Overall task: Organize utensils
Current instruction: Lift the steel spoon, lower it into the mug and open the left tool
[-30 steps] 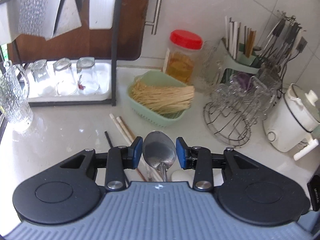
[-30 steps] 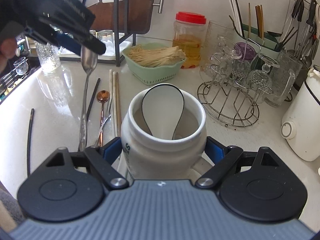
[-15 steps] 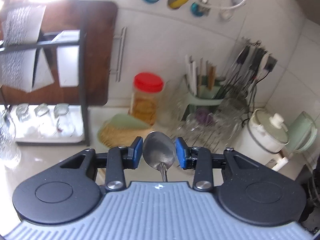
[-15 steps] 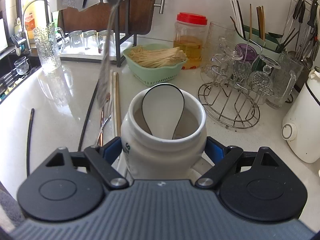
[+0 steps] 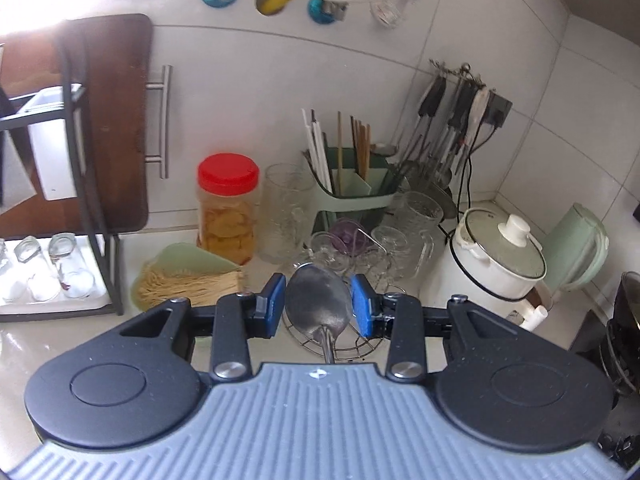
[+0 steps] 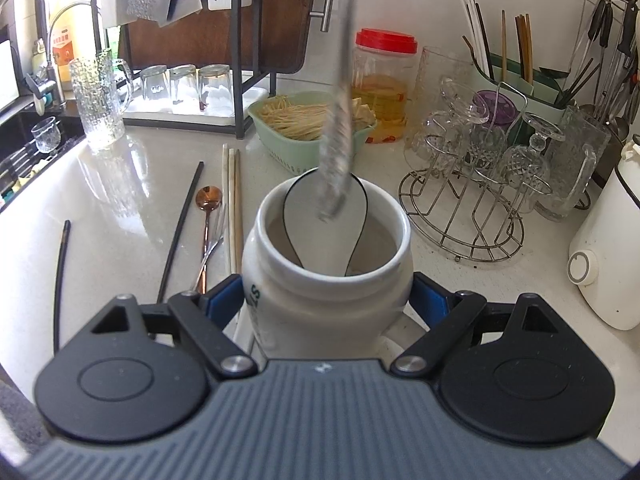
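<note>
Between the blue pads of my left gripper (image 5: 318, 306) sits the bowl of a metal spoon (image 5: 316, 304), pinched at its edges, its stem running back under the gripper body. Beyond it, in the left wrist view, I see a green caddy (image 5: 352, 196) already stocked with chopsticks, a red-lidded jar (image 5: 228, 208) and a green basket (image 5: 188, 276) on the pale surface (image 5: 132, 248).

From the right wrist view, my right gripper (image 6: 326, 300) is spread wide and clamped around a white crock (image 6: 320, 284) standing on the surface. One white ladle-shaped spoon (image 6: 324, 220) stands inside it. The metal spoon hangs handle-down from above, blurred, its tip right at the mouth of the crock, in front of the white spoon; I cannot tell whether it has passed below the rim.

I judge the task as only begun: one piece stored, a second about to drop in. On the surface left of the crock lie a copper spoon (image 6: 209, 200), a fork (image 6: 212, 248), pale chopsticks (image 6: 233, 200) and two black chopsticks (image 6: 182, 220), all not yet gathered.
</note>
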A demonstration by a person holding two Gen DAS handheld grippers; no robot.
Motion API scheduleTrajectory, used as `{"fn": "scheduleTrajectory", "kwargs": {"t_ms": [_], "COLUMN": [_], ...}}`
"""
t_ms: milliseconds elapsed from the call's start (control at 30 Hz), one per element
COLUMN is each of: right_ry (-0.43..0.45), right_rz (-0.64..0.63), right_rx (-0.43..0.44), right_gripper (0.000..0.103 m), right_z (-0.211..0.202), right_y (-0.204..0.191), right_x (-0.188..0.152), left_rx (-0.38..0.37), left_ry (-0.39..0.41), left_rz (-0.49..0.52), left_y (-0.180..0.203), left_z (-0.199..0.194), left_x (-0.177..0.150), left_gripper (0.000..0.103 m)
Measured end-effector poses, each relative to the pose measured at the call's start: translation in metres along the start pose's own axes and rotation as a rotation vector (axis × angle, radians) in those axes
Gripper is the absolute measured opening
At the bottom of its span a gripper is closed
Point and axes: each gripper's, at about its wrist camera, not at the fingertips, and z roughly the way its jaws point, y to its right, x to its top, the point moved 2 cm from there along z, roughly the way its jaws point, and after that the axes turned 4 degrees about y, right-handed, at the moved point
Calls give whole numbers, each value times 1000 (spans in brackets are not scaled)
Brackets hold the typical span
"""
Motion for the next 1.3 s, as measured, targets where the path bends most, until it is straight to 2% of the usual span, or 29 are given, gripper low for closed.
{"fn": "scheduleTrajectory", "kwargs": {"t_ms": [267,467,700,1000,1300], "right_ry": [8,9,11,18,30], "right_rz": [2,4,4,-4,-9], "right_rx": [2,2,3,12,30], "right_gripper": [91,91,91,90,90], "right_z": [1,2,2,0,-1], "right_y": [1,1,1,2,5], "right_x": [0,0,0,-1,-3], "left_rx": [-25,-58,-88,-77,-54], "left_ry": [-63,-112,-206,-325,-396], "left_rz": [56,52,28,-10,-37], "left_y": [17,18,16,17,17], "left_z": [23,15,0,14,32], "left_x": [-20,-27,-36,-53,-66], "left_gripper": [41,41,41,40,39]}}
